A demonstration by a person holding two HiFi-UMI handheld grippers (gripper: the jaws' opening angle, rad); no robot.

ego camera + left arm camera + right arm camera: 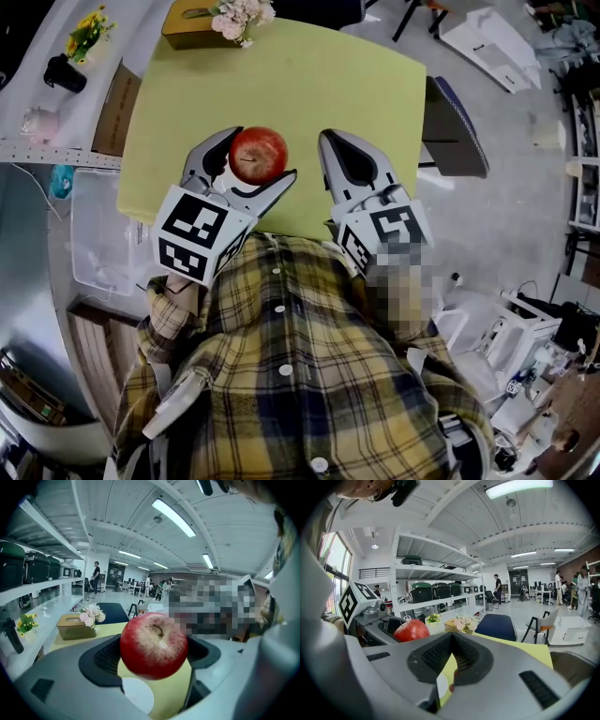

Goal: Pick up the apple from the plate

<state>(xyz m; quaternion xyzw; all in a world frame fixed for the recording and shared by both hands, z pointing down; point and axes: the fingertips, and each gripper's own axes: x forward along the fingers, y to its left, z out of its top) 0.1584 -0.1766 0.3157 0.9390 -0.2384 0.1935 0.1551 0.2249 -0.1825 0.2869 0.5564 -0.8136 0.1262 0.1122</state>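
The person in the plaid shirt (281, 375) stands at the near edge of a pale yellow-green square tabletop (328, 84), a gripper in each hand. The left gripper (261, 159), at about 11 o'clock from the person's chest, has its two jaws spread roughly an apple's width and pressed against both flanks of a round red apple (153, 644). The black ribbed pads (105, 660) cup the fruit on either side. The apple is off the table, stem up, and carried in the air. A flat round white plate (137, 694) lies on the tabletop just beneath it, with a gap between the two; from above, the plate is hidden by the gripper.

The right gripper (336, 142) hangs at about 1 o'clock, just beside the left one and level with it. Its jaws meet at the tips with only a thin wedge between the pads, and nothing is in them.

At 12 o'clock, on the table's far edge, sits a tan wooden tissue box (187, 23) with a bunch of pale pink flowers (242, 17) touching its right end. A dark blue padded chair (457, 127) stands at 2 o'clock, against the table's right side.
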